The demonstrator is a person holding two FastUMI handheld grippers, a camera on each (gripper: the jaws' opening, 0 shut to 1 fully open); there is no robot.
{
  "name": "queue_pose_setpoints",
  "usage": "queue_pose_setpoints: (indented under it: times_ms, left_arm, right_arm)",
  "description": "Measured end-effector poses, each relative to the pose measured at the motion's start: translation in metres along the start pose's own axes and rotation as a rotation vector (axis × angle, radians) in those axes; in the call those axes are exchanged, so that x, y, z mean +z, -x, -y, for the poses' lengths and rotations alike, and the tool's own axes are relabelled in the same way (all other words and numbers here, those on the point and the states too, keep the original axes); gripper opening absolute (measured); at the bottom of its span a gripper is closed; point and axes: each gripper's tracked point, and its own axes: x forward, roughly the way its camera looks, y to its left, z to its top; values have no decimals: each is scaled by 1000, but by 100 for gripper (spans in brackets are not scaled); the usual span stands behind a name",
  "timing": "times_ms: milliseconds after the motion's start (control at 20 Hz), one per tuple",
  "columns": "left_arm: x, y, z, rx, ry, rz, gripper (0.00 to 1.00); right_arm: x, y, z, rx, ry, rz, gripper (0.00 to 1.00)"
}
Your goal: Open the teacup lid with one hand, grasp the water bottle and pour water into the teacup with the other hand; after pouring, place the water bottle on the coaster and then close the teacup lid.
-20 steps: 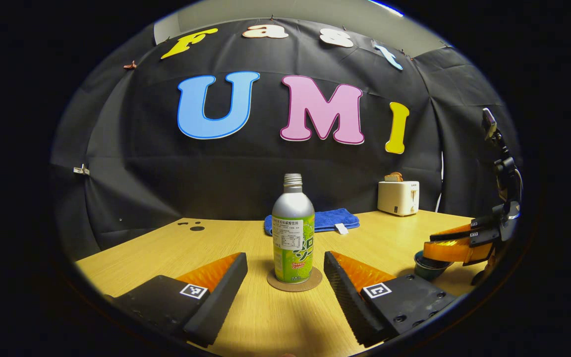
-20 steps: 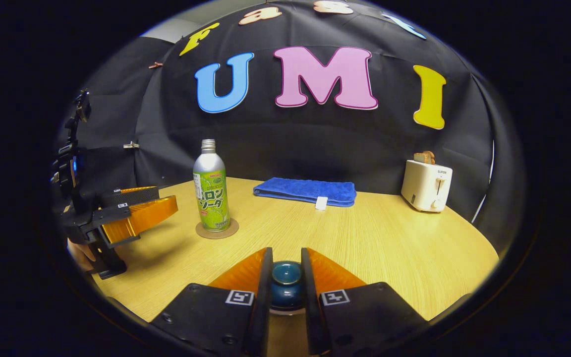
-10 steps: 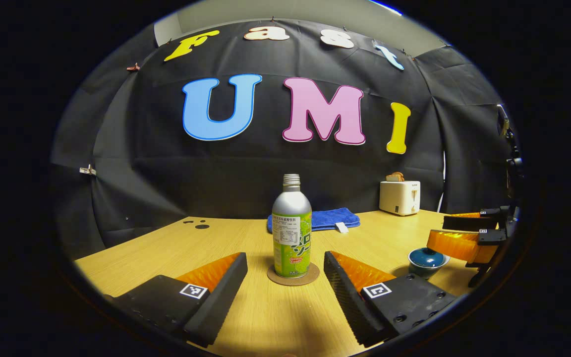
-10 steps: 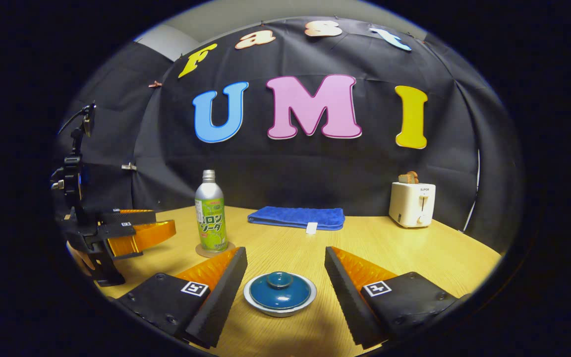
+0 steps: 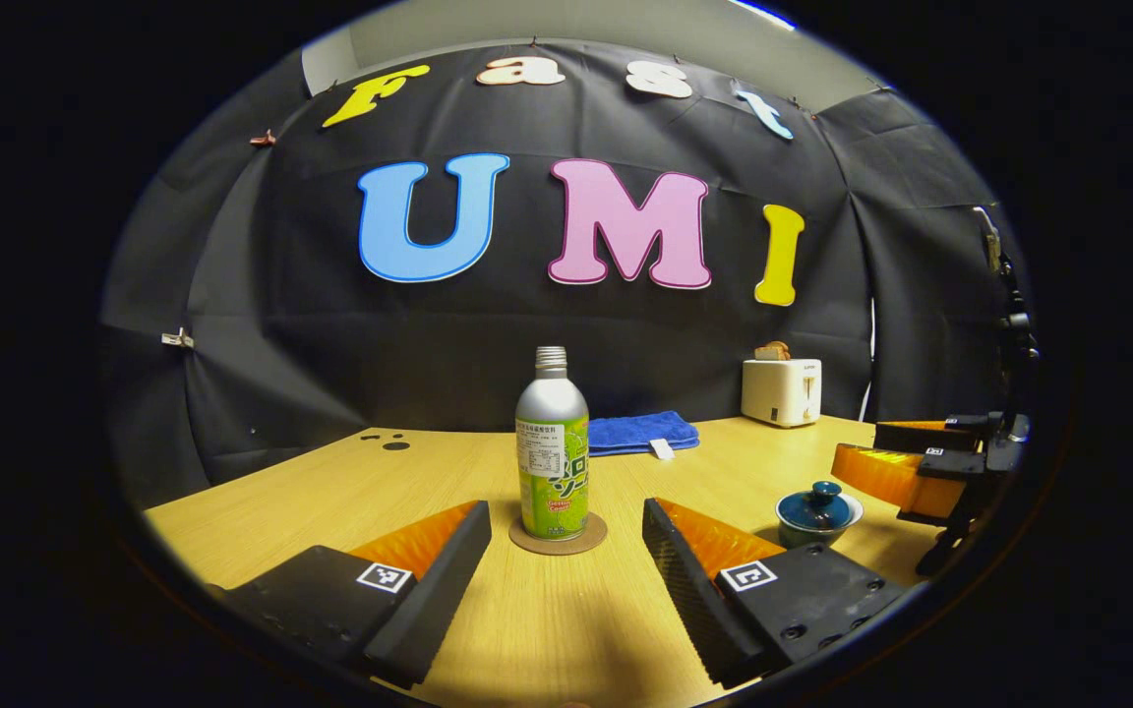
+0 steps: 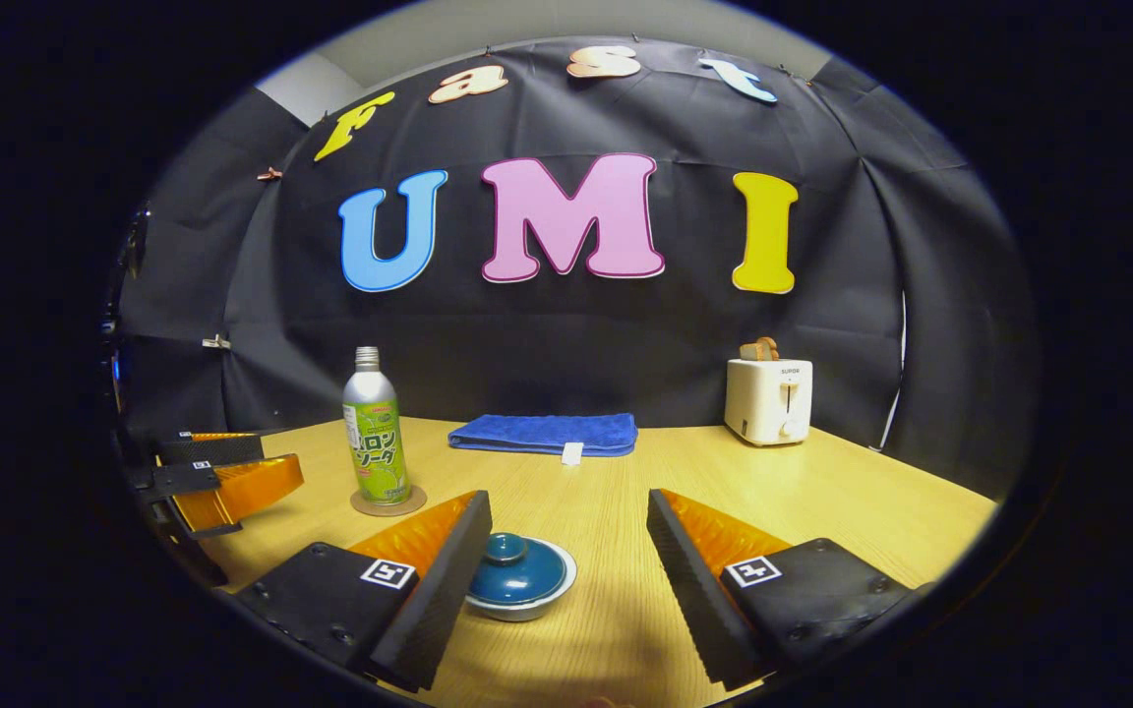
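Glossy domed teacup lid [image 6: 517, 573] seated, cylindrical metal water bottle [image 5: 553, 447] on round coaster [image 5: 559, 536], both jaws gaping

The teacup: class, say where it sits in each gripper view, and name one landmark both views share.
Left gripper view: the teacup, lid on, sits low at the right, beside the right gripper.
Right gripper view: the teacup sits low, left of centre, by the inner edge of this gripper's left finger.
Shared landmark: the toaster at the table's back.
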Motion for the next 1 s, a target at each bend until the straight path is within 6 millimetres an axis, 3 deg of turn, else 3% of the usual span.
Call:
queue_pose_setpoints:
  times_ms: [1000]
  left_arm:
    - [-2,-3,-1,-3,-1,1,98]
  right_arm:
    - [-1,-1,0,0,0,1,98]
